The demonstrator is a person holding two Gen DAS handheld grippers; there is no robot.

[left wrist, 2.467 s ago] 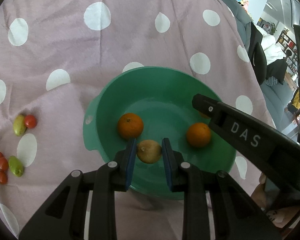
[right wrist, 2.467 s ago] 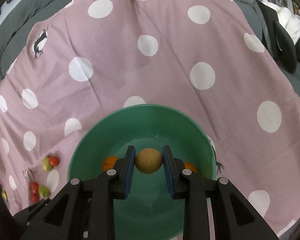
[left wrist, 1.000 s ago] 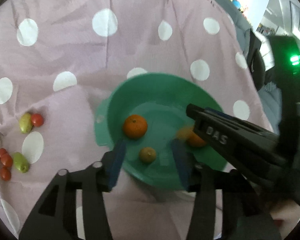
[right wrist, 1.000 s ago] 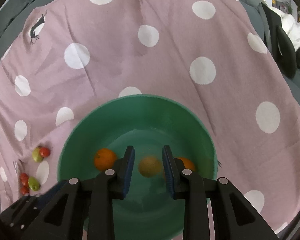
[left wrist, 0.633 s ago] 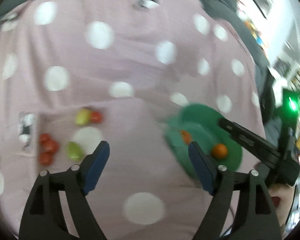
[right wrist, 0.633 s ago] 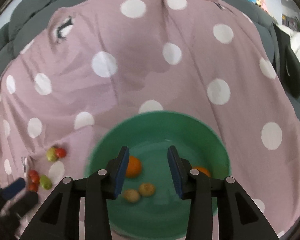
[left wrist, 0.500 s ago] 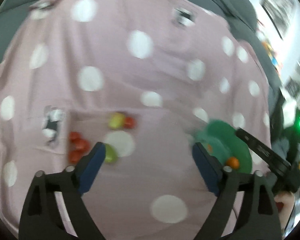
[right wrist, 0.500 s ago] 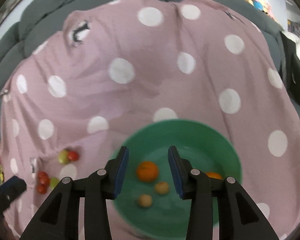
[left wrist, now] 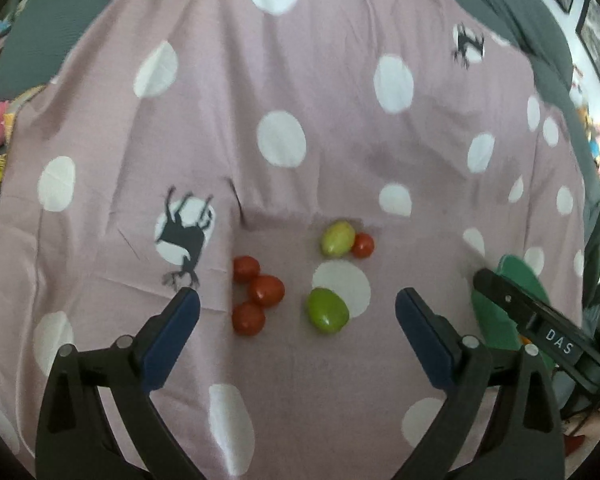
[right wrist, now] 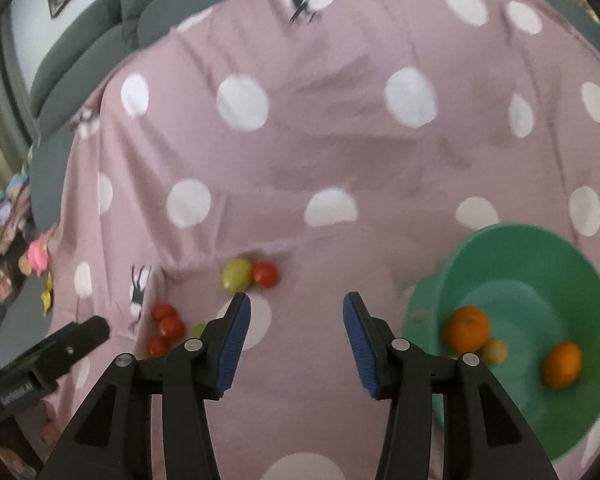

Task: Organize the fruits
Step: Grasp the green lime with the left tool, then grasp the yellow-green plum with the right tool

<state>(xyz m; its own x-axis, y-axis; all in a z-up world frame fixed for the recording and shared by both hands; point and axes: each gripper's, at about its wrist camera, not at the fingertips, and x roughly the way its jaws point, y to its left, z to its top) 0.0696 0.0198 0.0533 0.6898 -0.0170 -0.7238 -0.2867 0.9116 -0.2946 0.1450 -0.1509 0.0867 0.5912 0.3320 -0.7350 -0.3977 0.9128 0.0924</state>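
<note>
Cherry tomatoes [left wrist: 258,295] and green fruits [left wrist: 327,310] lie mid-frame on the polka-dot cloth [left wrist: 320,92] between the wide-spread left gripper [left wrist: 298,314], while the empty, parted right gripper [right wrist: 296,336] hovers left of the green bowl [right wrist: 580,256] holding oranges [right wrist: 466,329].

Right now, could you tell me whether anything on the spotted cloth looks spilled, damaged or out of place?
Nothing looks spilled or damaged. Six small fruits lie loose on the cloth: three red tomatoes, two green fruits, and another red one, apart from the upright green bowl.
</note>
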